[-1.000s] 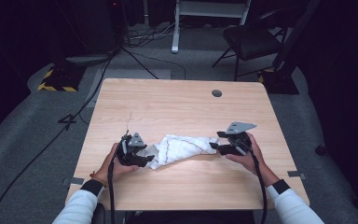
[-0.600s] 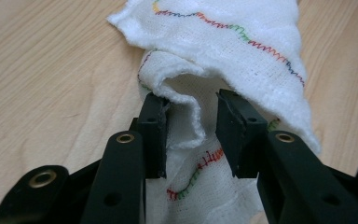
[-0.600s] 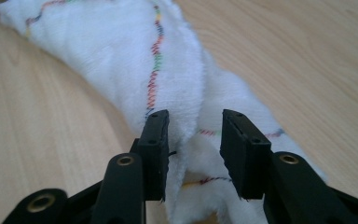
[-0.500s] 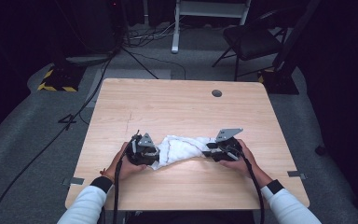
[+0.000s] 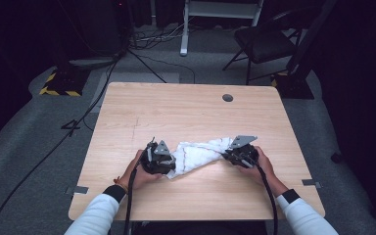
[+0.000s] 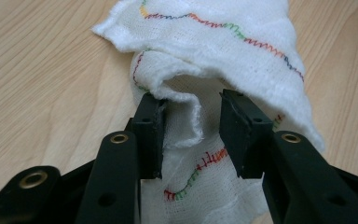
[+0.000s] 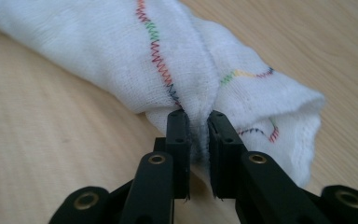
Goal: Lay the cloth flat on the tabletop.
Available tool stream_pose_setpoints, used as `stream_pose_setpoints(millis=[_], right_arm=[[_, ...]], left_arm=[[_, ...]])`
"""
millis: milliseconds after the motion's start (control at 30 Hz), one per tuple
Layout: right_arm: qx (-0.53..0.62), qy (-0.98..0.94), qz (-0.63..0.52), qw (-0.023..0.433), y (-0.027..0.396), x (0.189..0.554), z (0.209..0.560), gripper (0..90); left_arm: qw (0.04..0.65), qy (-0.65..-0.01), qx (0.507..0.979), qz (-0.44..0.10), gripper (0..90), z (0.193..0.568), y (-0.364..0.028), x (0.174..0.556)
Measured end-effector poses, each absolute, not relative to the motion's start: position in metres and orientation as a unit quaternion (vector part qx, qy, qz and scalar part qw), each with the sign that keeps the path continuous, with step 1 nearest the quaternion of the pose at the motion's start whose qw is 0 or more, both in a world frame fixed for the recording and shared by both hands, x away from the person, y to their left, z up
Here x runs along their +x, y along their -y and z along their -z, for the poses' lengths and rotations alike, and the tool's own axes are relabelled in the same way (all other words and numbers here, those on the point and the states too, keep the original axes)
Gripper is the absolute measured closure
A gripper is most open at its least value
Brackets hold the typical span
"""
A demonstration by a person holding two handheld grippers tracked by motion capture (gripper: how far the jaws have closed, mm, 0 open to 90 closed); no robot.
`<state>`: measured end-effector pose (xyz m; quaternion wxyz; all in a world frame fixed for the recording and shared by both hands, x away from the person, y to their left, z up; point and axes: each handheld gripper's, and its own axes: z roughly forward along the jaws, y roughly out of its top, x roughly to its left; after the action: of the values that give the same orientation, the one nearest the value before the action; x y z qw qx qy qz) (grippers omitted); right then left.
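A white cloth (image 5: 200, 154) with multicoloured zigzag stitching lies bunched into a roll on the wooden table (image 5: 176, 112), between my two grippers. My left gripper (image 5: 170, 164) is at its left end. In the left gripper view its jaws (image 6: 191, 135) have just been closing and stand apart around a loose fold of the cloth (image 6: 223, 51); the pads do not squeeze it. My right gripper (image 5: 227, 152) is at the right end. In the right gripper view its jaws (image 7: 198, 135) have just been closing and now pinch a gathered ridge of the cloth (image 7: 98, 51).
A round cable hole (image 5: 227, 98) sits near the table's far edge. Bare wood stretches behind the cloth. On the floor beyond stand a dark chair (image 5: 267, 41) and a white frame (image 5: 183, 29), with cables (image 5: 152, 61) trailing past the table's left side.
Both hands have come inward and the cloth is bunched shorter between them. The right gripper has sunk onto the cloth's end and its jaws have closed on it. The left jaws have narrowed.
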<state>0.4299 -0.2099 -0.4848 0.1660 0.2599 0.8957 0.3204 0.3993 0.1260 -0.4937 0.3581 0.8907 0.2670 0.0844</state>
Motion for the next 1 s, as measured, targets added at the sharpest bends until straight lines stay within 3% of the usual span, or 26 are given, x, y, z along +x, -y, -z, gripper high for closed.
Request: stream_pose_setpoints(millis=[433,767,867,900,1000], right_arm=[[0.315,-0.872,-0.303,0.221,0.233,0.449,0.487,82.5],[0.335,-0.848,-0.343,0.226,0.237,0.448,0.470,62.4],[0.326,-0.844,-0.368,0.214,0.231,0.444,0.459,57.6],[0.315,-0.848,-0.372,0.209,0.220,0.442,0.452,51.9],[0.307,-0.846,-0.378,0.217,0.211,0.438,0.446,49.4]], left_arm=[[0.363,-0.225,0.903,-0.046,58.9,0.491,-0.091,0.394],[0.376,-0.238,0.893,-0.069,50.6,0.481,-0.101,0.393],[0.373,-0.247,0.891,-0.076,47.4,0.480,-0.101,0.398],[0.370,-0.246,0.893,-0.078,47.4,0.481,-0.101,0.401],[0.367,-0.248,0.893,-0.083,47.7,0.483,-0.099,0.406]])
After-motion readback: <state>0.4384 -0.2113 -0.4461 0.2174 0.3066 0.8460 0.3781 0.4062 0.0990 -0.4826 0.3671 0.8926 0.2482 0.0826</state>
